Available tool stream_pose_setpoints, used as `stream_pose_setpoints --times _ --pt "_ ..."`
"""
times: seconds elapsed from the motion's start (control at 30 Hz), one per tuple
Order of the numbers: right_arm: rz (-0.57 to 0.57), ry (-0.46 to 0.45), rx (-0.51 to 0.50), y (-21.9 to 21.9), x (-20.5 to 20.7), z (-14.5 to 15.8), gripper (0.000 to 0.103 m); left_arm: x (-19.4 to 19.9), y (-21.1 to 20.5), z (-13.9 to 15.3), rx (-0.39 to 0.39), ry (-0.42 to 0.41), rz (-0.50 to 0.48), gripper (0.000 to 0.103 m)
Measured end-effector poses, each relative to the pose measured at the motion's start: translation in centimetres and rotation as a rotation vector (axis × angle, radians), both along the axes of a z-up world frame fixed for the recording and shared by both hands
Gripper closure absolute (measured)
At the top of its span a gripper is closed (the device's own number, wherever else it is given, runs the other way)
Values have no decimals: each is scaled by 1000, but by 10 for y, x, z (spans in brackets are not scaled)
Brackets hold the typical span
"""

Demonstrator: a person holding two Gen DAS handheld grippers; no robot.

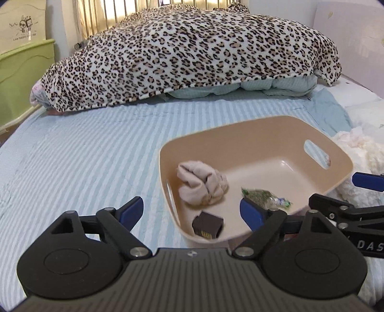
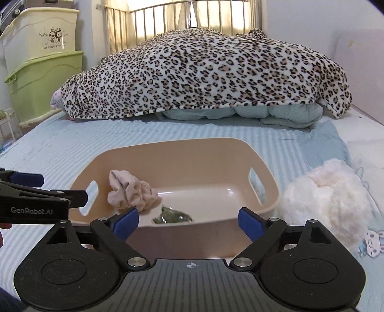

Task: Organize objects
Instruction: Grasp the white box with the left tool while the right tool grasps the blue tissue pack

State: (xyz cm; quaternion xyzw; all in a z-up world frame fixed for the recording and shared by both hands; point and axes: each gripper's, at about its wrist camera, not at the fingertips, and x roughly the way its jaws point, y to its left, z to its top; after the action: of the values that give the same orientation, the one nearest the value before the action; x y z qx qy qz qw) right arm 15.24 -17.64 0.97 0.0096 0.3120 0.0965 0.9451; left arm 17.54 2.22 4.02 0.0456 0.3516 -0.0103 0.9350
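Both grippers, left (image 1: 192,211) and right (image 2: 188,222), hang wide apart and hold nothing above the bin (image 1: 283,124), which contains a sock (image 1: 204,184), packet (image 1: 264,195) and black box (image 1: 207,225).

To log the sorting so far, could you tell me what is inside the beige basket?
The beige basket holds a bunched pink cloth, a green packet and a small dark box. Anything beneath the cloth is hidden.

Striped blue bed (image 2: 60,146); leopard blanket (image 2: 204,74) heaped; backlit metal headboard (image 2: 168,14); green bins (image 2: 40,88) left.
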Motion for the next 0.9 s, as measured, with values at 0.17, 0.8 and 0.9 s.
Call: stream_pose_setpoints --times 0.17,0.8,0.9 --pt "-9 21 23 -4 -18 -10 5 -18 0 -8 5 28 -12 15" --pt "51 184 -54 35 -31 -74 0 -36 9 -70 45 144 48 15" --pt "54 210 -54 38 -28 -82 0 -35 15 -77 38 160 67 15"
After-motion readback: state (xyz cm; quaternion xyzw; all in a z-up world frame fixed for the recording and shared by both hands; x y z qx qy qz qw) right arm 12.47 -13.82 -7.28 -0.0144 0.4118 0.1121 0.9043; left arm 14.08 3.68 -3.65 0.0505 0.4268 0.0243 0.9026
